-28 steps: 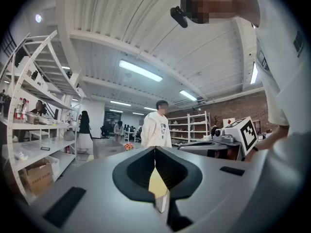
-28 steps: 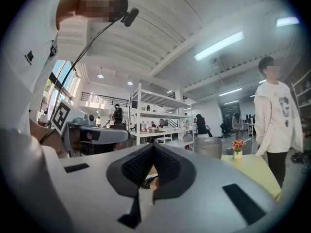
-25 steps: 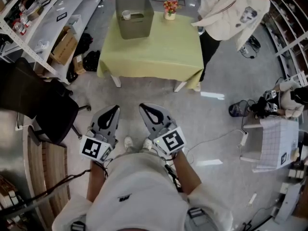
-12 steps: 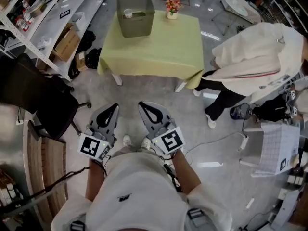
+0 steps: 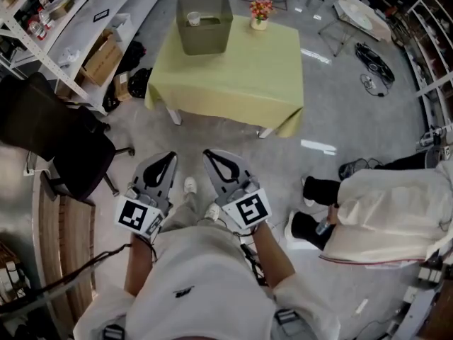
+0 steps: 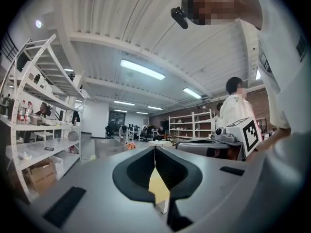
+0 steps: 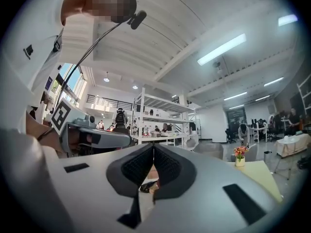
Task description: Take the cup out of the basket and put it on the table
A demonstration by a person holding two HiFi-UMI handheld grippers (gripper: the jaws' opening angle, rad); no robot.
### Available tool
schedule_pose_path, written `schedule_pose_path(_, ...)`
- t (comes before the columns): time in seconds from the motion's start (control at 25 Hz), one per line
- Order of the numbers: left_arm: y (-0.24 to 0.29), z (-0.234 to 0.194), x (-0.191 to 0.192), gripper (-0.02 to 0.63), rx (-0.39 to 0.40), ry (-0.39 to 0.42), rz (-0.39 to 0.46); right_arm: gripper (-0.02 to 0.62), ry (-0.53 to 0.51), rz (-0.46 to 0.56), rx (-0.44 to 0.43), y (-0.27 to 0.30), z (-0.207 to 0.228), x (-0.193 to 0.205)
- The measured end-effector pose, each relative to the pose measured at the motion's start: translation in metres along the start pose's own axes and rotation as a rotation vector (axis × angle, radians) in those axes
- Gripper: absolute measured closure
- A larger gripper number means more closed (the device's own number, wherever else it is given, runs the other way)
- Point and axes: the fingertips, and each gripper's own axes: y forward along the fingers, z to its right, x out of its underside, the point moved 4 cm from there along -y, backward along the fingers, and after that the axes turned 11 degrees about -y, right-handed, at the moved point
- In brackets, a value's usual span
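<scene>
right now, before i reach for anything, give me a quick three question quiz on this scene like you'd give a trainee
1. True or false: the cup sits in the basket.
2. In the head view, the flowers on the table stand: A) left of the basket B) right of the basket C) inside the basket.
3. Fill in: the left hand-held gripper and the right hand-held gripper both have their jaws ____.
Key: 1 true; 2 B; 3 shut.
</scene>
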Motion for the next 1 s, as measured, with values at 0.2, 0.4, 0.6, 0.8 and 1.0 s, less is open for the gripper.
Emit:
schedule_pose_path(0.2, 0.012, -0.022, 0.000, 0.595, 0.010, -0.006, 0.002, 0.586, -0.011, -0.017, 0.008, 0.020, 0.010, 0.011)
schedule_pose_path(0.4, 0.026, -0.046, -0.005, 0.595, 0.023, -0.008, 0.001, 0.586, -0.022, -0.036, 0.016, 0.043, 0.020, 0.017)
schedule_pose_path(0.6, 0.041, -0.073, -0.008, 0.595, 0.044, -0.009, -0.004, 0.586, -0.033, -0.056, 0.027, 0.070, 0.030, 0.028)
schedule_pose_path(0.8, 0.057, -0.103, -0.014, 0.595, 0.056, -0.012, -0.010, 0.586, -0.029, -0.078, 0.033, 0.101, 0.041, 0.037)
schedule_pose_path(1.0, 0.068, -0.134, -0.021, 0.595, 0.065, -0.021, -0.008, 0.586, -0.039, -0.088, 0.041, 0.130, 0.049, 0.040)
